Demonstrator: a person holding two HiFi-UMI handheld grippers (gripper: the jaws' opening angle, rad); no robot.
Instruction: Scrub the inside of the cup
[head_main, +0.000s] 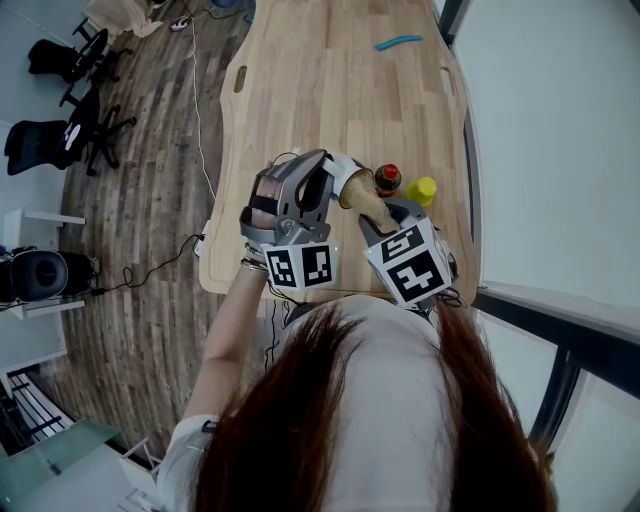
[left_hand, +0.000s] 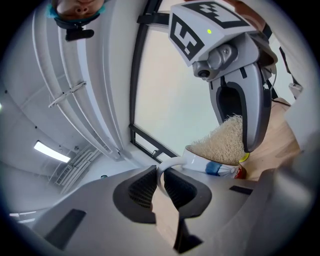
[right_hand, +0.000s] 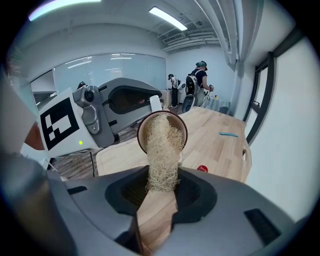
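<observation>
a person stands over a pale wooden table, seen from above, holding a two-jaw gripper in each hand close together near the table's near right corner. the left gripper has its jaws pinched together on the thin white handle of a cup, which it holds tipped on its side in the air, with the mouth turned toward the other gripper. the right gripper is clamped on the near end of a straw-coloured loofah scrubber. the scrubber's far end reaches through the rim and into the cup. the cup is white outside, with blue and red marks on its wall, and brown around the rim. just beyond the grippers on the table sit a red-capped bottle and, beside it, a yellow-capped one. a small blue object lies at the far end of the table, well apart. two people stand in the room beyond.
</observation>
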